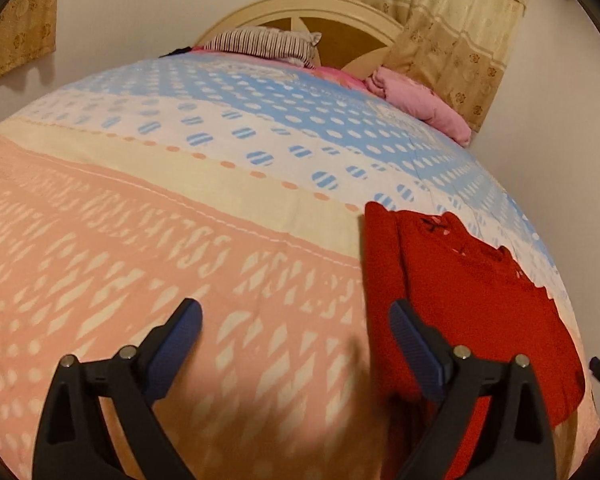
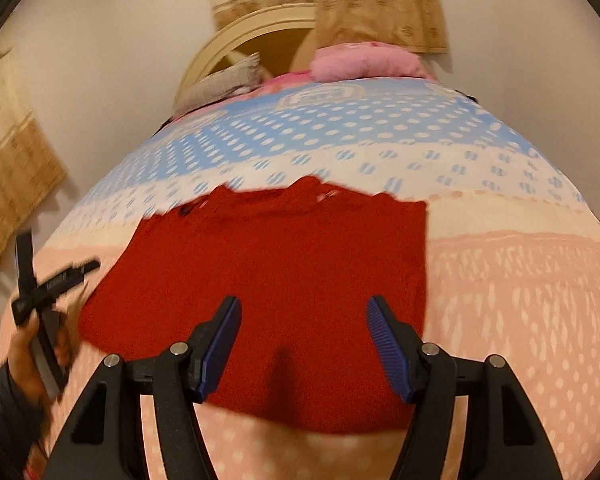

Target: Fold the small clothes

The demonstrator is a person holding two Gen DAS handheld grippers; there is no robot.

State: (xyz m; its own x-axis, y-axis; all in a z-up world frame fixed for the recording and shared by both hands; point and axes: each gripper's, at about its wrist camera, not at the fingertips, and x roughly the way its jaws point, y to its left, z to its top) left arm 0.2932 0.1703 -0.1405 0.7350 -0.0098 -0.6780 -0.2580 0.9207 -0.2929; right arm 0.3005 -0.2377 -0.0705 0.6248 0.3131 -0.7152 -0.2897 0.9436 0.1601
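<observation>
Home bedroom: bed [image 1: 180, 208] (patterned cover), headboard [image 1: 320, 16], pillows, curtains.

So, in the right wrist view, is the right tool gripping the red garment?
No, the right tool hangs open above the red garment, which lies flat on the bedspread with nothing between the fingers.

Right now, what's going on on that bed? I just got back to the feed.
A person is working over a bed with a hand-held gripper in each hand, folding small clothes. A red knit garment lies flat on the patterned bedspread, its side parts apparently folded in already. The right gripper hovers open right above it, holding nothing. The left gripper is also open and empty, off to the garment's left side over bare bedspread. Pillows sit by the headboard.
</observation>
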